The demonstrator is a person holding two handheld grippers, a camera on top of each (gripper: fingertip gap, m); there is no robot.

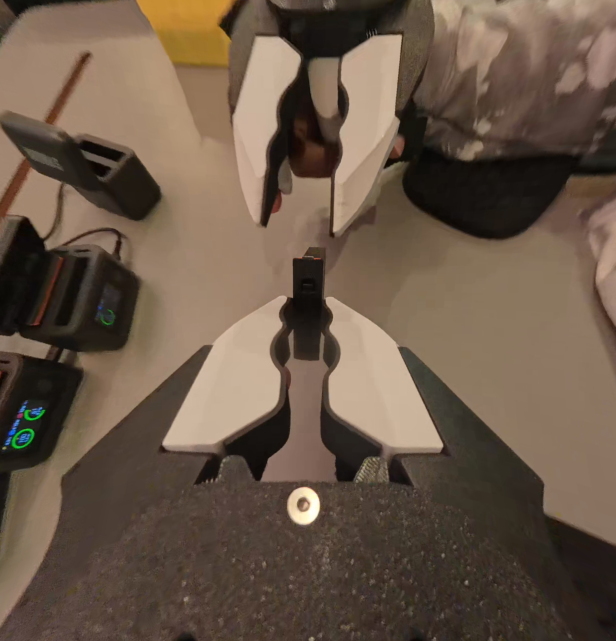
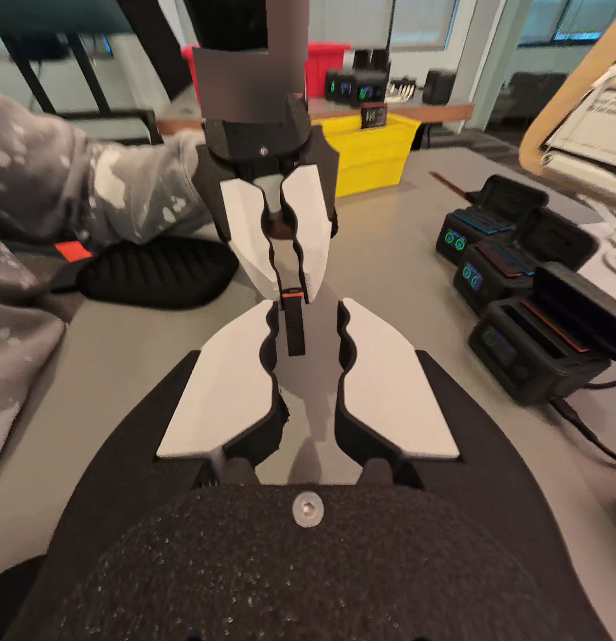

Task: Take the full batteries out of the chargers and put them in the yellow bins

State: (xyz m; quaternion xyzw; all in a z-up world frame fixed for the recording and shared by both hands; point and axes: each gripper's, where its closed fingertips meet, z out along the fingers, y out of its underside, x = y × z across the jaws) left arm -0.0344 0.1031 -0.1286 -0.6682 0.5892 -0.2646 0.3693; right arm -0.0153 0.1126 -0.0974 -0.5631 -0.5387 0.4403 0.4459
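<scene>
My left gripper [image 1: 306,299] is shut on a slim black battery [image 1: 308,295] with an orange end, held above the grey table. In the right wrist view the left gripper [image 2: 292,295] points toward me and the battery [image 2: 294,329] hangs between my right gripper's [image 2: 306,305] open fingers without being clamped. In the left wrist view the right gripper [image 1: 297,227] faces mine, open, just beyond the battery's tip. Three black chargers [image 2: 497,277] with lit green rings sit open at the right. A yellow bin [image 2: 369,156] stands at the table's far side.
The chargers [image 1: 81,298] sit at the left in the left wrist view, with cables. A black padded object [image 2: 154,274] lies beside a person's patterned sleeve [image 2: 91,187]. A red bin [image 2: 322,66] and more chargers [image 2: 355,86] stand on a far table. A cable [image 2: 584,426] runs from the nearest charger. The tips of both grippers are at nearly the same place.
</scene>
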